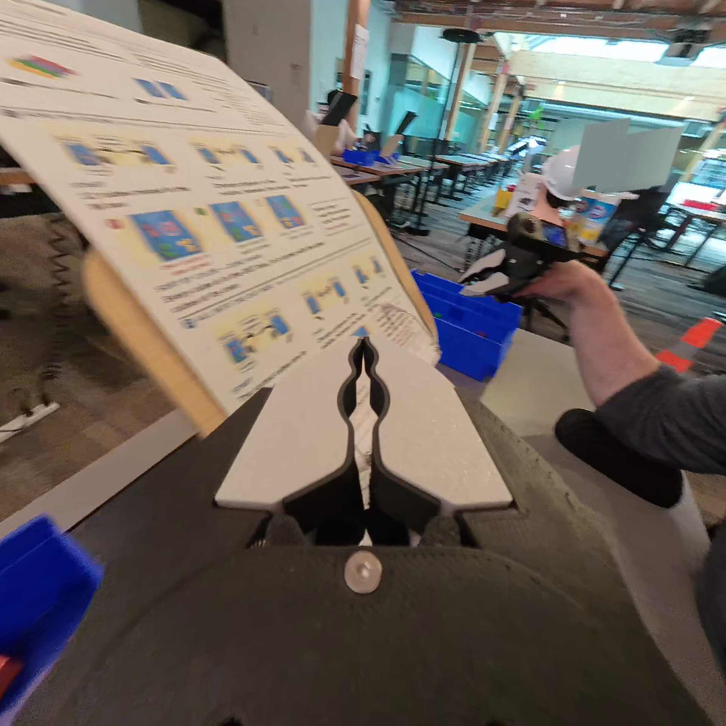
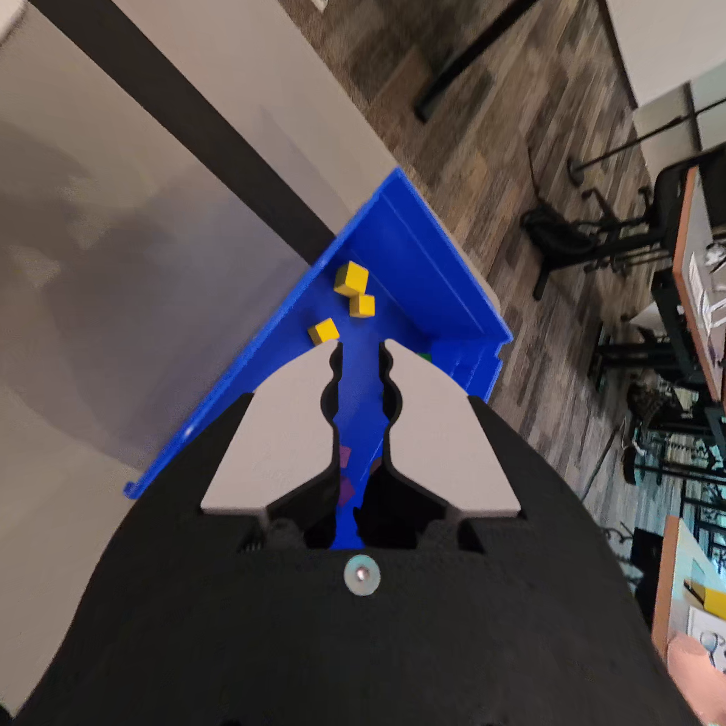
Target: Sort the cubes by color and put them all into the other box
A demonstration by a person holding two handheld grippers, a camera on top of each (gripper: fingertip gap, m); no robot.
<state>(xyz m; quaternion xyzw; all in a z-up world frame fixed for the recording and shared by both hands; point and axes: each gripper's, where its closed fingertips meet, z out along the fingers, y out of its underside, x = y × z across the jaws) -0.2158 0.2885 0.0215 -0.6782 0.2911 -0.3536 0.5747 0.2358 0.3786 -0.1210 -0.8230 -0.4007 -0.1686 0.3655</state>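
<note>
My right gripper is open and holds nothing. It hangs over a blue box on the grey table. Three yellow cubes lie together in the box's far corner. A green cube peeks out beside the right finger, and purple cubes show between the fingers lower down. My left gripper is shut with nothing between its pads, raised in front of a printed instruction sheet. The left wrist view also shows the right gripper, held in a hand above that blue box.
A second blue box sits at the lower left of the left wrist view, with something red in it. The sheet stands on a wooden board. The table edge runs right behind the box, with floor and chairs beyond.
</note>
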